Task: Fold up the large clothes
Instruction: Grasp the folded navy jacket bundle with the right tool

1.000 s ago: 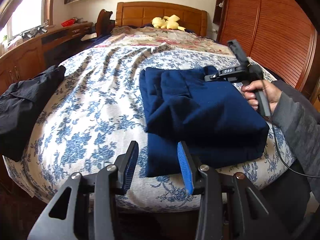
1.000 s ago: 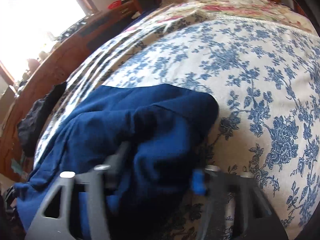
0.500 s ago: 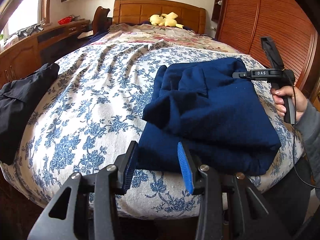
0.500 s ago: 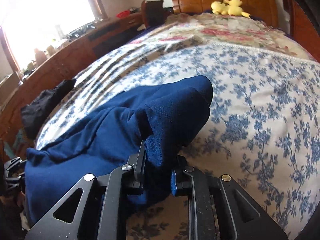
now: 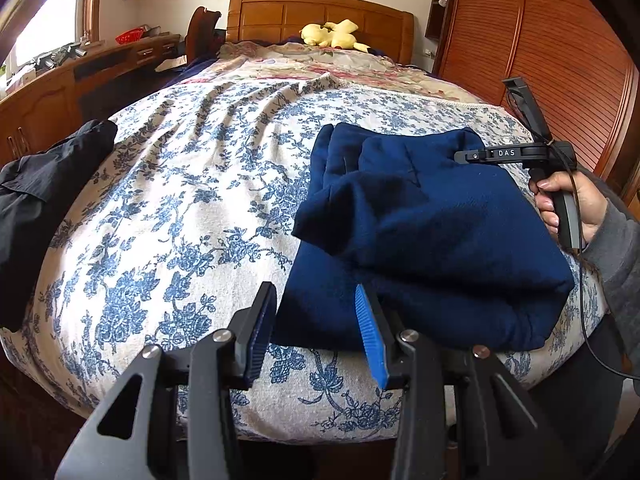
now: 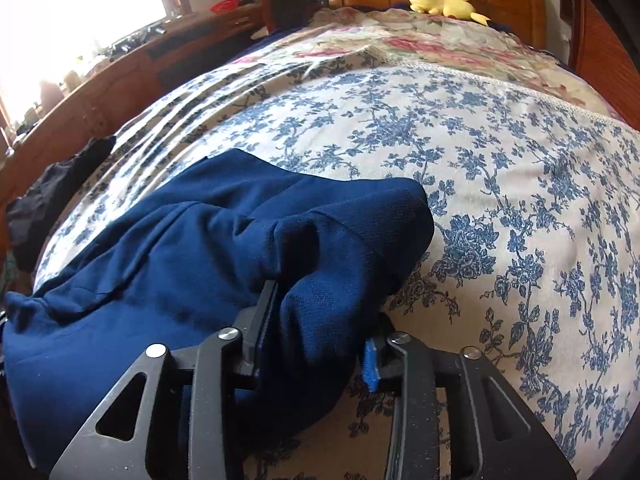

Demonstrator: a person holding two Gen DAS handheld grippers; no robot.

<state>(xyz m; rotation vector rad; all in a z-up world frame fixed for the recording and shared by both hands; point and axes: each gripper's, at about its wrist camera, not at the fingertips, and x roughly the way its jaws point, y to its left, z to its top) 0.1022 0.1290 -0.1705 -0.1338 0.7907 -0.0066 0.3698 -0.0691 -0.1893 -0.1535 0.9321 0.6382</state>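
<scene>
While right gripper [image 6: 316, 340] opens, blue garment [image 6: 200, 264] lies between.

Open room: the flowered bedspread [image 5: 192, 200] lay bare between the folded blue garment [image 5: 432, 240] and the black clothing [image 5: 44, 192].
Left edge: that black clothing blocked it.
Right side: a wooden wardrobe [image 5: 560, 60] stood near.
Far end: a yellow plush toy [image 5: 332, 35] sat against the headboard [image 5: 320, 14].

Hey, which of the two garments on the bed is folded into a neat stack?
The navy blue garment, lying folded on the floral bedspread. The black garment is crumpled and hangs over the bed's left edge.
</scene>
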